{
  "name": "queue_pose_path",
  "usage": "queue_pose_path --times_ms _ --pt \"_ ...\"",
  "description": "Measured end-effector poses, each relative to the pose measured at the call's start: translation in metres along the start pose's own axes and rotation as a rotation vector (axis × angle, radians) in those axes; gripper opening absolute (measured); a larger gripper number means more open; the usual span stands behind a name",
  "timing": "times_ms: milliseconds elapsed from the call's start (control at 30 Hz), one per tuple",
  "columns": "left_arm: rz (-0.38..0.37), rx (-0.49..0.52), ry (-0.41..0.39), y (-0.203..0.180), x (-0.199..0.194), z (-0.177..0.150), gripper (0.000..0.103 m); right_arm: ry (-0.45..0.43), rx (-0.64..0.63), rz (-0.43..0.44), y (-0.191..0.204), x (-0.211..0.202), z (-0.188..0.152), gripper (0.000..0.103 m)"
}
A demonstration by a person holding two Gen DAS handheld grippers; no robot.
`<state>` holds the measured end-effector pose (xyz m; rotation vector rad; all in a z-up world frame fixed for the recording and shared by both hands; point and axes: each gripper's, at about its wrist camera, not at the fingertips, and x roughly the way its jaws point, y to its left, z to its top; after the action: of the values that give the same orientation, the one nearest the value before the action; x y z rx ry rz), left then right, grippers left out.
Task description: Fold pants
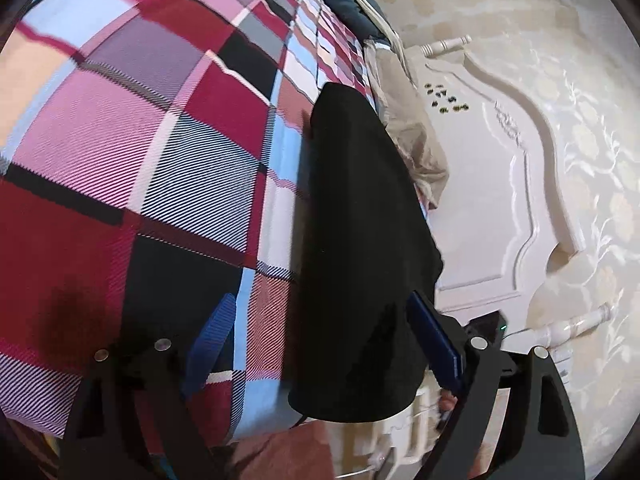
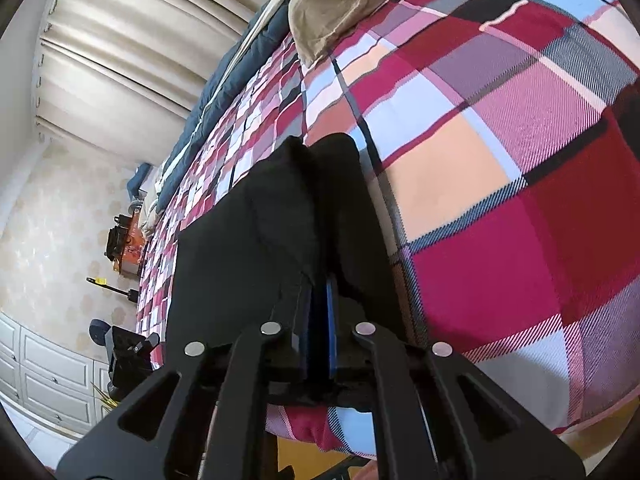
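Black pants (image 1: 360, 248) lie along the edge of a bed with a red, pink and blue plaid cover (image 1: 120, 152). In the left wrist view my left gripper (image 1: 320, 332) is open, its blue pads (image 1: 212, 336) spread wide on either side of the pants' near end. In the right wrist view the pants (image 2: 256, 240) run away from the camera over the plaid cover (image 2: 500, 180). My right gripper (image 2: 318, 300) is shut on a raised fold of the black cloth, blue pads (image 2: 331, 320) pressed together.
A beige pillow (image 2: 340, 4) and a dark blue quilt (image 2: 224, 92) lie at the far side of the bed. A white carved headboard (image 1: 500, 184) stands to the right in the left view. White drawers (image 2: 48, 384) and curtains (image 2: 132, 44) stand beyond the bed.
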<state>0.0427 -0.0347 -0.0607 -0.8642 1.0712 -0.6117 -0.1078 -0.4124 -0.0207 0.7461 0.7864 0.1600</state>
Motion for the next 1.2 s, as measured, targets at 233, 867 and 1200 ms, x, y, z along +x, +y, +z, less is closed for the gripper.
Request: queue_pose_path --times_ms 233,867,1200 --pt "0.001 0.081 0.032 -0.019 0.015 0.001 0.086 -0.007 0.048 0.048 -0.011 0.002 -0.003 0.007" --pt "0.073 0.165 0.039 -0.033 0.042 0.001 0.063 -0.061 0.016 0.041 -0.012 -0.012 -0.009 0.083" --pt "0.146 0.227 0.017 -0.042 0.043 -0.004 0.054 0.023 -0.031 0.043 -0.001 0.016 -0.012 0.044"
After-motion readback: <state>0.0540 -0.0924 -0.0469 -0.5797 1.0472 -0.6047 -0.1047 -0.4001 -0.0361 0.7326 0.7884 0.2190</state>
